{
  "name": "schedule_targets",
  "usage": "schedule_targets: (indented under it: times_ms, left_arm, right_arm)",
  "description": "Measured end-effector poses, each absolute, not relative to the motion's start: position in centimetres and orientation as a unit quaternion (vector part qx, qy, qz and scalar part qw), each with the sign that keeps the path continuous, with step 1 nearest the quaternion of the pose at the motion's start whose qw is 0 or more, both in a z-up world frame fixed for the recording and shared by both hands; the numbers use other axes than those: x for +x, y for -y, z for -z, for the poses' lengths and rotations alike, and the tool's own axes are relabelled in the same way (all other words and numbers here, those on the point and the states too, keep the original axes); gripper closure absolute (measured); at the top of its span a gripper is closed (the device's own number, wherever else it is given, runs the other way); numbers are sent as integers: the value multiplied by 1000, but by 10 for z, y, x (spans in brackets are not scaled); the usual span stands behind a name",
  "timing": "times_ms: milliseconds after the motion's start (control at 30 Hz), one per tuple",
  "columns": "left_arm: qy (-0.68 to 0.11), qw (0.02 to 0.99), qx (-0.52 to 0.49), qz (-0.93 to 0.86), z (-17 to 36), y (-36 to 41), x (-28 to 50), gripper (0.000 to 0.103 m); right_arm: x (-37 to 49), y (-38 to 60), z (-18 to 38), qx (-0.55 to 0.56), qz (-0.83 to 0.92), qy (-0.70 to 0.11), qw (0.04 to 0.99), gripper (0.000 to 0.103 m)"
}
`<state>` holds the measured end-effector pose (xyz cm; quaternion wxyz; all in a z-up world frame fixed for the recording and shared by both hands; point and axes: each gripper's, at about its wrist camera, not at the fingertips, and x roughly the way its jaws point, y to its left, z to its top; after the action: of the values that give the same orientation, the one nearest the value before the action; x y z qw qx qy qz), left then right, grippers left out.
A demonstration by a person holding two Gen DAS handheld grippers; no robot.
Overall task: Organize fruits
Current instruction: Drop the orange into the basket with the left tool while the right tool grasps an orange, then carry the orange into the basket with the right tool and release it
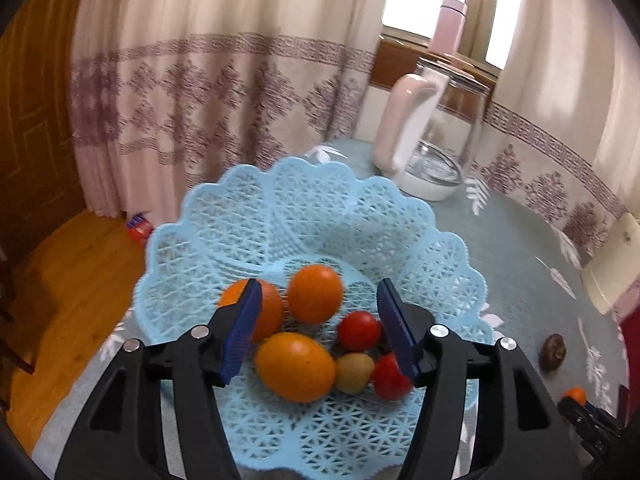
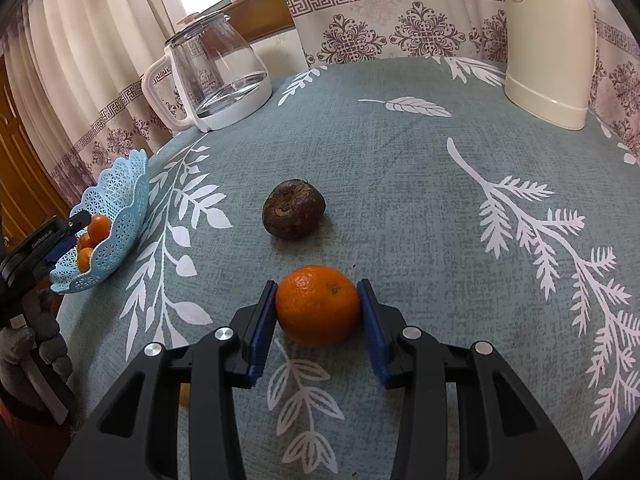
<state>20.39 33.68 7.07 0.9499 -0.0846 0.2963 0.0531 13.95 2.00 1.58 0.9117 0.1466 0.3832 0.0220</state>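
Note:
In the left wrist view a light blue lattice basket holds three oranges, two red tomatoes and a small yellow-green fruit. My left gripper hangs open just above them with nothing between its fingers. In the right wrist view my right gripper is shut on an orange low over the tablecloth, both blue pads pressed to its sides. A dark brown wrinkled fruit lies just beyond it. The basket sits at the table's left edge.
A glass kettle on a white base stands at the back left, and a cream thermos at the back right. Curtains hang behind the round table. A gloved hand holds the left gripper off the table's left edge.

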Motion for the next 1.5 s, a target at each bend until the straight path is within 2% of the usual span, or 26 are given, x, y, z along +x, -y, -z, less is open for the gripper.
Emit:
schedule_targets:
  times_ms: [233,333,500,600,1000,1067,1500]
  left_arm:
    - [-237,965,-42,-105,-79,-327,170,28]
    - [-221,968,-25,-116,-79,-322,162,27]
    - [-219,969,-10,-114,-75,-315,158,26]
    - [-214,971,-9,-106,-75,-314,158,19]
    - [-219,969,-37,-104,-73,-322,157,16]
    - [-220,969,-41,-105,-73,-323,158,13]
    - [-229,965,-67,-110,-72,-334,159,7]
  right_arm:
    - [139,-21,-16,143,-20,-384,912,62]
    - [140,-22,-17,141,-18,-384,912,62]
    - [139,-24,-18,133,-11,-384,914,62]
    - [139,-25,-19,129,-6,-385,914,62]
    - [144,-48,-40,110,-14,-372,921,63]
    - [150,-58,-50,100,-24,-364,926,63]
    - [225,-160,-103,54,-132,-326,934,63]
